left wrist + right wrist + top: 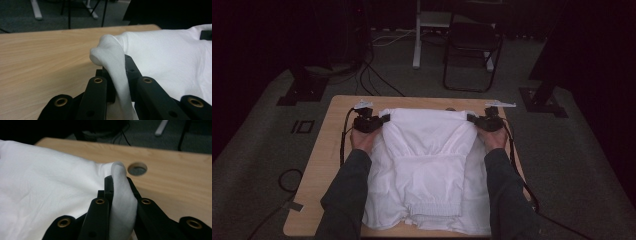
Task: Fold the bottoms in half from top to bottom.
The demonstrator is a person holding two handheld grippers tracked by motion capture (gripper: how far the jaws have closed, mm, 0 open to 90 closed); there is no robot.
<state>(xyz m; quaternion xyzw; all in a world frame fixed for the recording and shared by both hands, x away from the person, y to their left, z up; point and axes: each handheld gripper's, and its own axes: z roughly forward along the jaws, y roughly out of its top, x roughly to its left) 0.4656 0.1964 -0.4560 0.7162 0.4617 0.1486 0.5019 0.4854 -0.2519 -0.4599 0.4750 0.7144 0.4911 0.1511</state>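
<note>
A white garment (427, 165) lies spread on the wooden table (324, 165), its ribbed hem toward the near edge. My left gripper (382, 120) is shut on the garment's far left corner, and a fold of white cloth (117, 65) is pinched between its black jaws. My right gripper (472, 119) is shut on the far right corner, with a bunched fold of the cloth (121, 195) squeezed between its jaws. The stretch of fabric between the two grippers runs straight across the far side of the table. Both hands hold the grippers from the near side.
A round cable hole (137, 168) is cut in the table just beyond the right gripper. Past the table's far edge stand a black folding chair (472, 50) and a white stand leg (417, 45). Cables (372, 75) trail over the grey carpet.
</note>
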